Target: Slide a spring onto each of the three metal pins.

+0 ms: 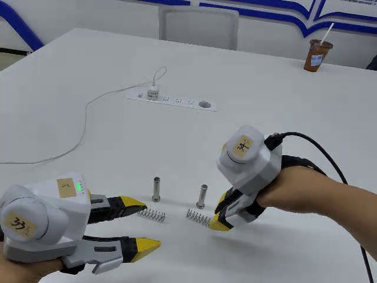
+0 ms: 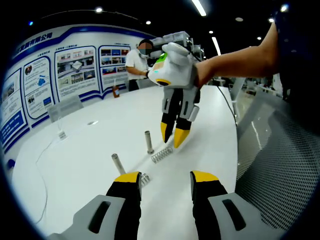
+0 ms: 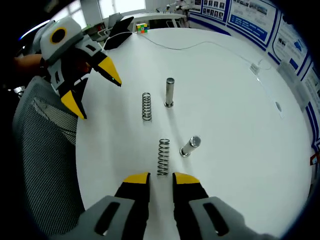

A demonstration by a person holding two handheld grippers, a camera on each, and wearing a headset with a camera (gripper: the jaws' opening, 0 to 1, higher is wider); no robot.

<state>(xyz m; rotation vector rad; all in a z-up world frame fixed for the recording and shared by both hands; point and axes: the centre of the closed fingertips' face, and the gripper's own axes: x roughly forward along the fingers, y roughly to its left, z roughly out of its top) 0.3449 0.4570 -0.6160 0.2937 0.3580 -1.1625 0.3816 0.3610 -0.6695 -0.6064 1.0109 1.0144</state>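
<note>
Right gripper (image 3: 161,177) at the mouth of the near spring (image 3: 163,156), jaws apart, holding nothing.

Spring lay flat on the table (image 3: 240,90), long axis running straight ahead from the jaw tips, its pin (image 3: 190,146) upright just beside. Left gripper (image 1: 147,224) was farther off, released, nearer the second spring (image 1: 151,214).

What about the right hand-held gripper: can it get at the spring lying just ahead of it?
Probably yes: the right hand-held gripper has its jaws apart, and the spring lies on bare table just beyond their tips, end toward them. The pin stands to one side, apart from the spring.
</note>
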